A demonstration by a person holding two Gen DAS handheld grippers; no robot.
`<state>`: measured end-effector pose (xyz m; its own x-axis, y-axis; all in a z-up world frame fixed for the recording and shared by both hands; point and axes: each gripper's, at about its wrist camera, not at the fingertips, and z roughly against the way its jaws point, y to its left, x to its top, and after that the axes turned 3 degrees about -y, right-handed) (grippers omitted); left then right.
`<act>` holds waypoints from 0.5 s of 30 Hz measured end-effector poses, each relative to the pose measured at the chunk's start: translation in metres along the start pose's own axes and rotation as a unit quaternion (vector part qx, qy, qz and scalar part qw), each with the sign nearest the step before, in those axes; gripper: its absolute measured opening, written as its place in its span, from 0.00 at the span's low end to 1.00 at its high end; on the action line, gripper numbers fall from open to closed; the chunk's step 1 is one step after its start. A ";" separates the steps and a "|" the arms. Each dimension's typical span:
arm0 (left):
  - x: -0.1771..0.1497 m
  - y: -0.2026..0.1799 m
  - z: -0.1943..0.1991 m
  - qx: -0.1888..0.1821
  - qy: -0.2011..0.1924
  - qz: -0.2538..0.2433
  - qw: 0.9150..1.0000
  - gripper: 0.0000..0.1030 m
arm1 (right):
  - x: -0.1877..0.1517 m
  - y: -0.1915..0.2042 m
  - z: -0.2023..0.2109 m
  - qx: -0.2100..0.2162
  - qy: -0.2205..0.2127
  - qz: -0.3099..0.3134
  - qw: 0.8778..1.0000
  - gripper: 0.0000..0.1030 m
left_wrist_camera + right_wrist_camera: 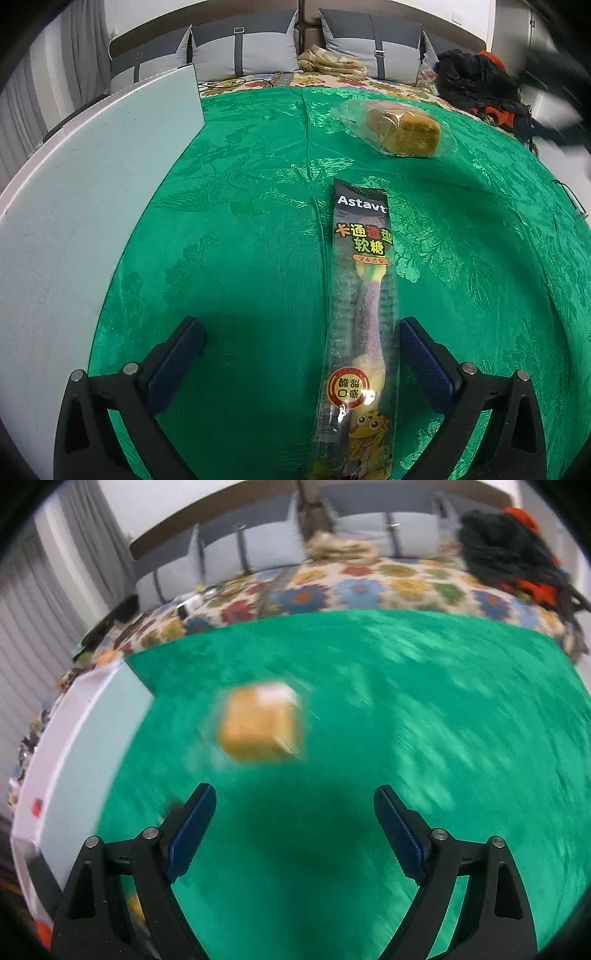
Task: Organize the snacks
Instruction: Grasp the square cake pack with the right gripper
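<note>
Left wrist view
Left gripper [301, 326]: fingers spread wide at the bottom of the frame, gripping nothing.
Gummy candy packet [360, 314]: long and narrow, flat on the green cloth [236, 229], running up from bottom centre; its lower part lies between the fingers, just beside the right-hand one.
Wrapped cake [400, 127]: brownish block in clear film, upper right of centre, well apart from the packet.
White box [92, 177]: fills the left side, its wall bordering the cloth.
Behind: grey cushions [243, 51], dark clothing [476, 83] upper right.

Right wrist view
Right gripper [294, 799]: fingers wide apart, nothing between them; picture blurred.
Wrapped cake [260, 725]: left of centre, above the fingers, clear of them.
White box [81, 738]: along the left edge.
Patterned bedspread [332, 587]: across the top.
</note>
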<state>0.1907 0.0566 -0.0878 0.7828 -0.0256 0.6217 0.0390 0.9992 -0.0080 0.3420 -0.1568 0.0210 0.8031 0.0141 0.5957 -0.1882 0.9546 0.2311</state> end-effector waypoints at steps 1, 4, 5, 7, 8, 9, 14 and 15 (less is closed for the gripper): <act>0.000 0.000 0.000 0.000 0.000 0.000 1.000 1.00 | 0.013 0.008 -0.013 -0.004 0.011 0.006 1.000 0.87; 0.000 0.000 0.000 0.000 0.000 0.000 1.000 1.00 | 0.039 0.025 -0.059 -0.027 0.047 0.014 0.998 0.87; 0.000 0.000 0.000 0.000 0.000 0.000 1.000 1.00 | 0.041 0.029 -0.071 -0.031 0.057 0.014 0.998 0.87; 0.000 0.000 0.000 0.000 0.000 0.000 1.000 1.00 | 0.043 0.036 -0.101 -0.046 0.090 0.020 0.995 0.87; 0.000 0.000 0.000 -0.001 0.000 0.000 1.000 1.00 | 0.040 0.038 -0.116 -0.054 0.111 0.021 0.992 0.89; 0.000 0.000 0.000 0.000 0.000 0.000 1.000 1.00 | 0.038 0.039 -0.120 -0.056 0.111 0.021 0.992 0.89; 0.000 -0.001 0.000 0.000 0.000 0.000 1.000 1.00 | 0.031 0.034 -0.107 -0.055 0.068 0.008 0.996 0.72; 0.000 -0.001 0.000 0.000 0.000 0.000 1.000 1.00 | 0.030 0.032 -0.100 -0.049 0.063 0.013 0.997 0.71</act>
<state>0.1905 0.0559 -0.0877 0.7830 -0.0254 0.6215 0.0393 0.9992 -0.0086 0.4170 -0.0958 -0.0307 0.8644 0.0715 0.4977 -0.1591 0.9779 0.1357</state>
